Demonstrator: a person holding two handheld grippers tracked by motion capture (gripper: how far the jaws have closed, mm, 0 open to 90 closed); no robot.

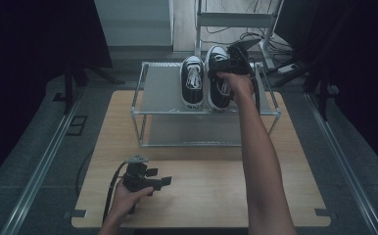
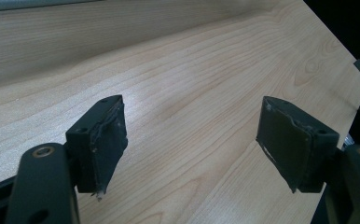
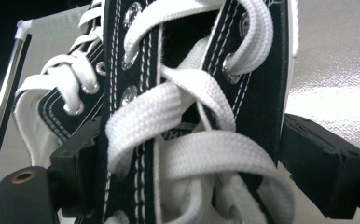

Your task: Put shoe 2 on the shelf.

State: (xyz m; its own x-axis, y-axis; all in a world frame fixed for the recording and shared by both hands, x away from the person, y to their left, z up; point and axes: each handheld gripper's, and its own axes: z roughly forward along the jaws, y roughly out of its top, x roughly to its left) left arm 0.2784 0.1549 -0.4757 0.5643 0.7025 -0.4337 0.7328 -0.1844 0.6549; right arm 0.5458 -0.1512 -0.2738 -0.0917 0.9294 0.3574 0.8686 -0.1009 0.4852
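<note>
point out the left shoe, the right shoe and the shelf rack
left shoe (image 1: 192,81), high view, on its white laces
right shoe (image 3: 262,107), right gripper view, on its black canvas side
shelf rack (image 1: 160,90), high view, on a bare part of the top shelf

Grey floor (image 1: 40,147), dark curtains (image 1: 20,44), metal trolley (image 1: 236,19) behind.

Black and white shoes on a silver rack

Two black canvas shoes (image 1: 193,82) are showing white laces, white toe caps and white stitching, the shiny silver metal rack (image 1: 160,95) is gleaming grey, and the pale wooden table (image 1: 197,188) is showing wavy brown grain lines.
</note>
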